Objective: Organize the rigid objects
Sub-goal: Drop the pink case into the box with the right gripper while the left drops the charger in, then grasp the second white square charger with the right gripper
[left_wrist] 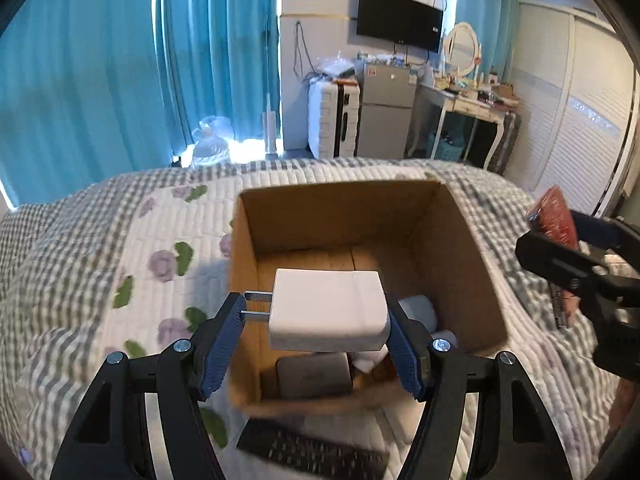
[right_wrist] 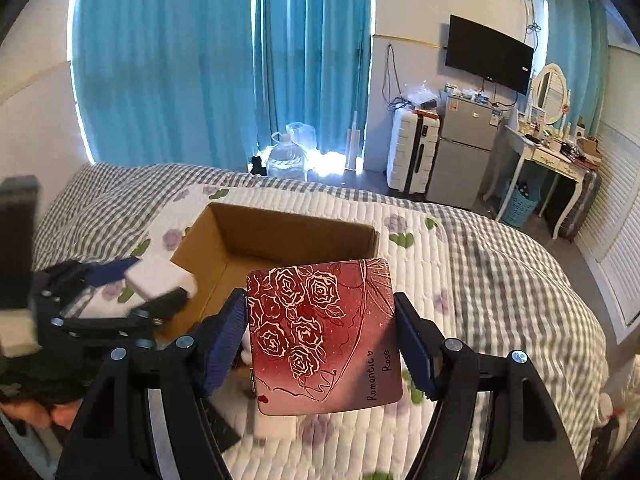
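Left tongs point(left_wrist: 316, 316) clamped on charger point(left_wrist: 328, 312), right tongs point(right_wrist: 320, 336) on red case point(right_wrist: 324, 340); box point(left_wrist: 452, 256) partly filled, remote point(left_wrist: 312, 456) left on bed point(left_wrist: 100, 240).

two wrist fisheyes, close, angled down along tongs over bed; shared: cardboard box point(left_wrist: 360, 224) point(right_wrist: 280, 232), far wall.

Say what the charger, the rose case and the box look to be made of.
Charger: likely matte white plastic, smooth faces, metal prongs.
Rose case: glossy red, maybe coated metal or plastic; the printed lid catches a sheen.
Box: brown corrugated cardboard, dull and creased.
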Motion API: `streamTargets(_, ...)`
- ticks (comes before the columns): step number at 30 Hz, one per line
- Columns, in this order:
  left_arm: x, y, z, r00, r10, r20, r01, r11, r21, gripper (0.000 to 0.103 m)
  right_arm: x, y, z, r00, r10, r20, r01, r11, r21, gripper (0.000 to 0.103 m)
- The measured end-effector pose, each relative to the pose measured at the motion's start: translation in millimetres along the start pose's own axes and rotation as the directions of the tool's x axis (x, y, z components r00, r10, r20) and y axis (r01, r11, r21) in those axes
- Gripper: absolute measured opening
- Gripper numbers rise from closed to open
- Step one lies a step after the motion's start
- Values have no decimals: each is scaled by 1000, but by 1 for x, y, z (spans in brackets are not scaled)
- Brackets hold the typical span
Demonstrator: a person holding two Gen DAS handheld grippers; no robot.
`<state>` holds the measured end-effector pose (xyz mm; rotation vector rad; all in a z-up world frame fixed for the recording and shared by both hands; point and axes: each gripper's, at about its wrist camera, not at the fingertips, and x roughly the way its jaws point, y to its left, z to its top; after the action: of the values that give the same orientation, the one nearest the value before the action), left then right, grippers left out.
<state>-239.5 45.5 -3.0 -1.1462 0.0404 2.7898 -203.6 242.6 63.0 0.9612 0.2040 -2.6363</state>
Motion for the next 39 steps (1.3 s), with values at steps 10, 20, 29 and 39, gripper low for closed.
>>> streamTargets(10, 38, -1, 2, 1000, 7, 25, -8, 999, 34, 95, 68, -20, 4, 999, 40, -20, -40, 999, 11, 71)
streamTargets(20, 13, 3, -1, 998, 21, 63, -24, 999, 48, 99, 101, -21, 25, 999, 40, 24, -41, 998, 56, 92)
streamTargets(29, -70, 9, -18, 993, 36, 115, -38, 999, 15, 102, 1, -22, 8, 999, -12, 51, 9, 998, 58, 93)
streamTargets(39, -119, 37, -63, 987, 116, 112, -115, 993, -10, 102, -71, 8, -40, 998, 45, 40, -46, 998, 33, 94)
